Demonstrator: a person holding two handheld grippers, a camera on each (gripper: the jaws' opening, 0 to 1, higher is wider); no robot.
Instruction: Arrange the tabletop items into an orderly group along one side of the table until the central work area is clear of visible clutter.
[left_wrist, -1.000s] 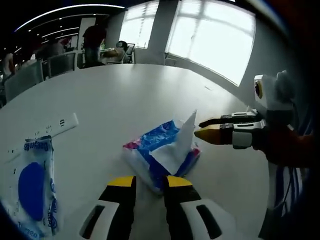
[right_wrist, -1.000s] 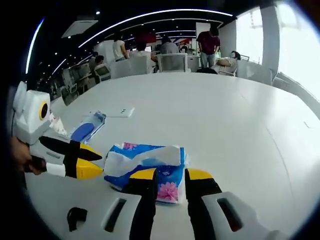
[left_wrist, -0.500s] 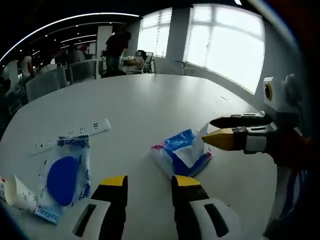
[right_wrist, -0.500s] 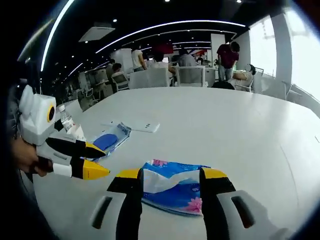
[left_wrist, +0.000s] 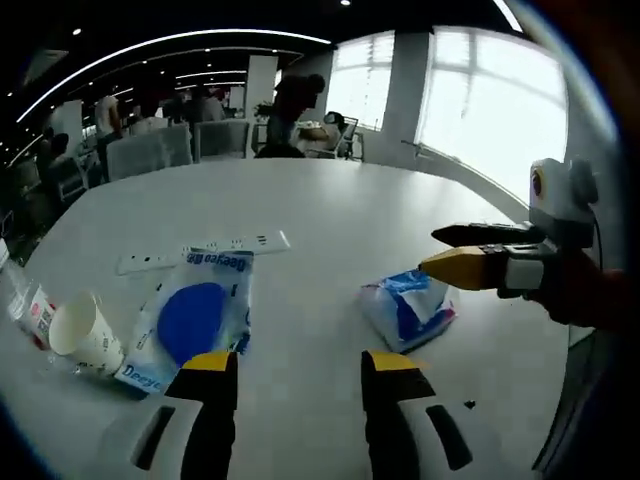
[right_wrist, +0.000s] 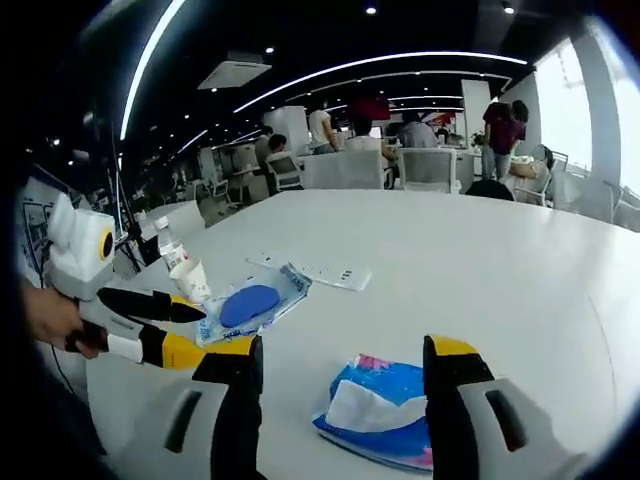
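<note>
A blue tissue pack (left_wrist: 410, 310) lies on the white table (left_wrist: 320, 210), with a white sheet showing at its top. My left gripper (left_wrist: 300, 365) is open, short of the pack and to its left. The right gripper (left_wrist: 428, 252) comes in from the right, its tips just above the pack's far edge. In the right gripper view the tissue pack (right_wrist: 385, 410) lies low between the wide-open jaws of my right gripper (right_wrist: 345, 355), with neither jaw touching it. The left gripper (right_wrist: 200, 335) hangs open at the left.
A wipes pack (left_wrist: 190, 320) with a blue oval lies left of centre, and a white power strip (left_wrist: 200, 252) lies beyond it. A paper cup (left_wrist: 85, 335) and a small bottle (left_wrist: 25, 300) are at the table's left edge. People and chairs stand far behind.
Both grippers have drawn back from the tissue pack and their jaws stand wider apart. The views have pulled back, so the wipes pack, cup and bottle now show.
</note>
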